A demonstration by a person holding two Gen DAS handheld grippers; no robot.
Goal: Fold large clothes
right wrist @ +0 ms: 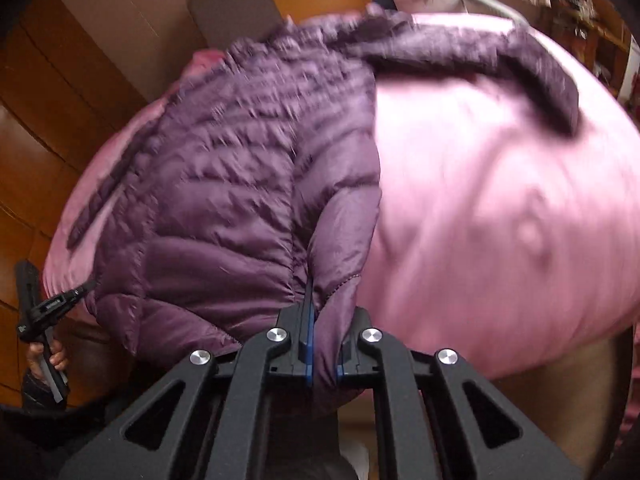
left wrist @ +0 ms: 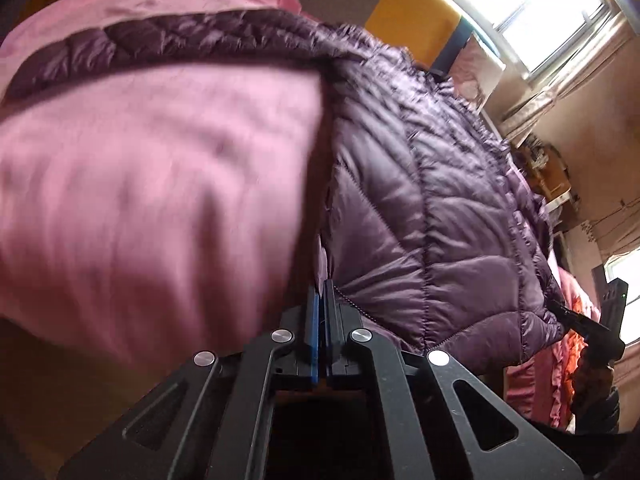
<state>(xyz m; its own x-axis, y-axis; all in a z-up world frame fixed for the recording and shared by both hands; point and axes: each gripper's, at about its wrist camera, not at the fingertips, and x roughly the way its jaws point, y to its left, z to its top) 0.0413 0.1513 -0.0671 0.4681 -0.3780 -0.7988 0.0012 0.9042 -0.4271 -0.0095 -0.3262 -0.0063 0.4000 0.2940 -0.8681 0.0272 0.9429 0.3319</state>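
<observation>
While the quilted purple down jacket (left wrist: 432,200) lies on the pink bedspread (left wrist: 152,184), the left tool (left wrist: 325,300) and right tool (right wrist: 316,308) each pinch its hem.

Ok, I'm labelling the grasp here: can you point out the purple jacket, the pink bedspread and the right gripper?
purple jacket (right wrist: 224,208): right wrist view, quilted front panel.
pink bedspread (right wrist: 500,220): right wrist view, bare stretch right of the jacket.
right gripper (right wrist: 322,344): right wrist view, between fingertips, shut on the jacket's hem.

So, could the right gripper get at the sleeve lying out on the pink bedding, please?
Probably not yet: the right gripper is shut on the purple jacket's hem; the sleeve lies uncovered on the bedding.
</observation>
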